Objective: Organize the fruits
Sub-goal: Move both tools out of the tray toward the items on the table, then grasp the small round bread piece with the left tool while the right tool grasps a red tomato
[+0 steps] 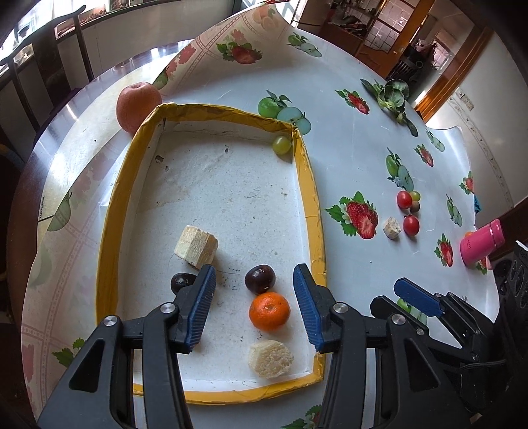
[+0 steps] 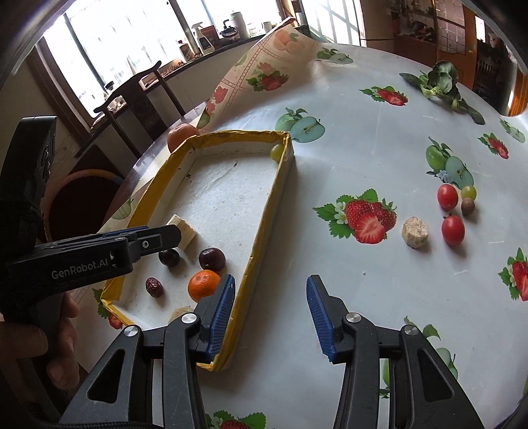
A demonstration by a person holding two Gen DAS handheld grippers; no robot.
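Left gripper [image 1: 254, 298] apart over yellow-rimmed cardboard tray [image 1: 310, 184] | right gripper [image 2: 270, 312] apart, empty, straddling tray edge | glossy tablecloth [image 2: 379, 270] open lower right

Home dining room: round table [image 2: 379, 264] under a fruit-print tablecloth [image 2: 363, 165], wooden chair [image 2: 138, 95] beyond the grippers, kettle [image 2: 227, 31] and spray bottle [image 2: 199, 33] on the windowsill, wooden doors [image 1: 396, 36] further back.
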